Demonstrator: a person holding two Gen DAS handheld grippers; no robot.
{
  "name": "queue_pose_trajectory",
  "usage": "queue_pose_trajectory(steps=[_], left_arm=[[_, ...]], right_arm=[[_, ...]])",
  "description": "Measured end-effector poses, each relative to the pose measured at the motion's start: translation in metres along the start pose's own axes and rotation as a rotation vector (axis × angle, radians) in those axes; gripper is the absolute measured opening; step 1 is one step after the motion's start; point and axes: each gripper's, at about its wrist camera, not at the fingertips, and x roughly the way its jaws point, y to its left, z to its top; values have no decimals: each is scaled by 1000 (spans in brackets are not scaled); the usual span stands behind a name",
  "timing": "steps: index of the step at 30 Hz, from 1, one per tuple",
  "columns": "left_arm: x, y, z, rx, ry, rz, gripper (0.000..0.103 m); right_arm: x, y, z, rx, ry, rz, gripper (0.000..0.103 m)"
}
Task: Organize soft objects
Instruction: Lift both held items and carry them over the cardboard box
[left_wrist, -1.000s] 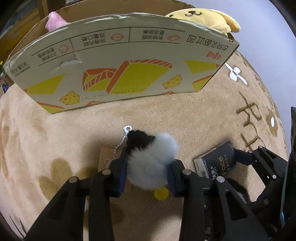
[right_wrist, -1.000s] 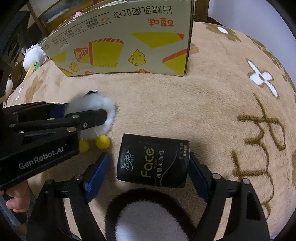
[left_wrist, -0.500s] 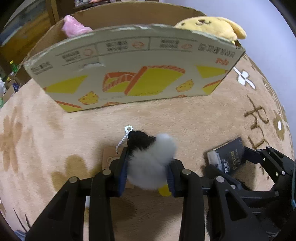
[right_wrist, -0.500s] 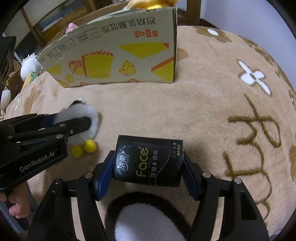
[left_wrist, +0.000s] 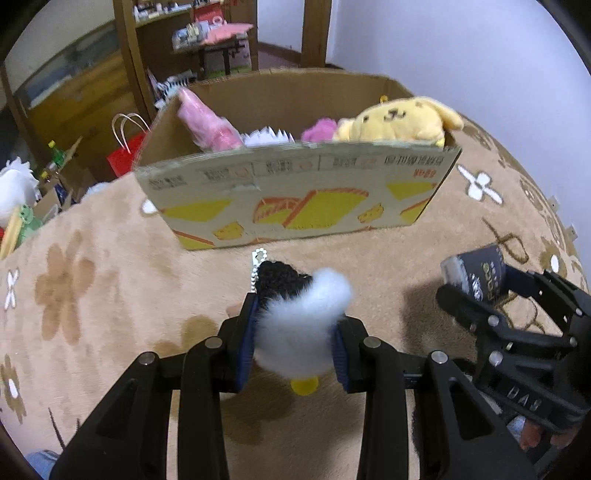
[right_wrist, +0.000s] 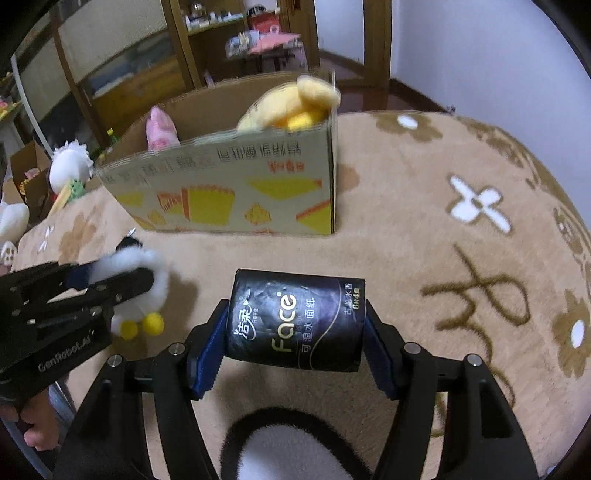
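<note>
Cardboard marks the goal: the box (left_wrist: 295, 192) on the tan blanket (left_wrist: 110, 266) already holds a yellow plush dog (left_wrist: 399, 118), a pink toy (left_wrist: 207, 125) and what looks like another pink item, so part of the sorting seems done. 2 items are left in the claws, both lifted clear of the blanket and short of the box.

The left gripper (left_wrist: 295, 347) is clenched on a fluffy white toy (left_wrist: 303, 325) with a black knitted top, a bead chain and yellow feet. The right gripper (right_wrist: 291, 350) is clenched on a black tissue pack (right_wrist: 295, 321), squeezed at both ends. My judgement is that each needs carrying over the near wall and dropping inside.

The left view looks down into the box and shows its contents, plus the toy's chain; it shows the pack only edge-on. The right view shows the pack's printed face, the toy's 2 yellow feet, and a black-and-white furry thing (right_wrist: 291, 454) low between the fingers, which I cannot identify.
</note>
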Motion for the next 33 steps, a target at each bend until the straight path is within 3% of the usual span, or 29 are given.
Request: queue_pose_trajectory(steps=[8, 15, 22, 33], left_arm=[[-54, 5, 7, -53, -187, 54, 33], [-103, 7, 27, -27, -337, 92, 33], [-122, 10, 47, -4, -412, 133, 33], [-131, 19, 110, -3, -498, 194, 33]], right_arm=[[-34, 5, 13, -1, -122, 6, 70], [-62, 16, 27, -31, -192, 5, 70], [-85, 29, 53, -71, -279, 8, 70], [-94, 42, 109, -79, -387, 6, 70]])
